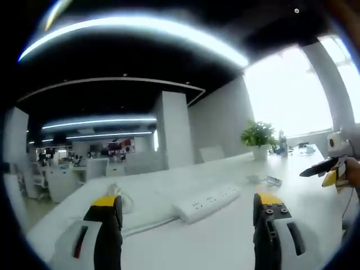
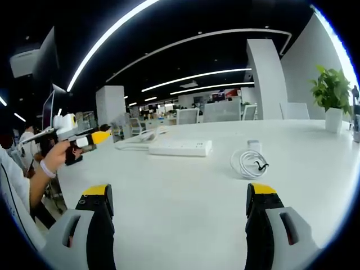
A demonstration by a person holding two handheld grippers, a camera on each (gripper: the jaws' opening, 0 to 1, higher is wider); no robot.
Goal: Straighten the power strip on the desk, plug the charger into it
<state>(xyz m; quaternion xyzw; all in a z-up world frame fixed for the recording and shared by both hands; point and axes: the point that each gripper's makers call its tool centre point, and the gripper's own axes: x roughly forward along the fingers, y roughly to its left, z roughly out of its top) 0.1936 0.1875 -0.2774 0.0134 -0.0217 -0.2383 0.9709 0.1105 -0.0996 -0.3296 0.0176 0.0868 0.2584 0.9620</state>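
- The left hand-held gripper [image 1: 188,216] is seen in the left gripper view with its two yellow-tipped jaws spread wide apart above the white worktop [image 1: 225,242]; nothing is held between them.
- The white power strip [image 1: 207,201] is seen lying flat on the worktop ahead of those jaws, set at a slant, with its sockets facing up and its cable [image 1: 143,226] trailing off toward the left jaw.
- A small crumpled clear wrapper [image 1: 121,198] is seen just behind the left jaw.
- The right hand-held gripper [image 2: 179,216] is shown in the right gripper view with jaws likewise parted wide and empty, over bare worktop.
- In that view the power strip is seen further back on the worktop, well apart from the jaws, with its cable bunched behind its left end.
- The charger [image 2: 250,159] is seen to the right of the strip: a small white block with its white cord coiled and tied in front of it, resting on the worktop, apart from the strip.
- A potted plant [image 2: 332,95] is seen at the far right edge of the worktop.
- The other gripper is seen at the left of the right gripper view, held by a person's hand [image 2: 56,160] off the worktop's edge.
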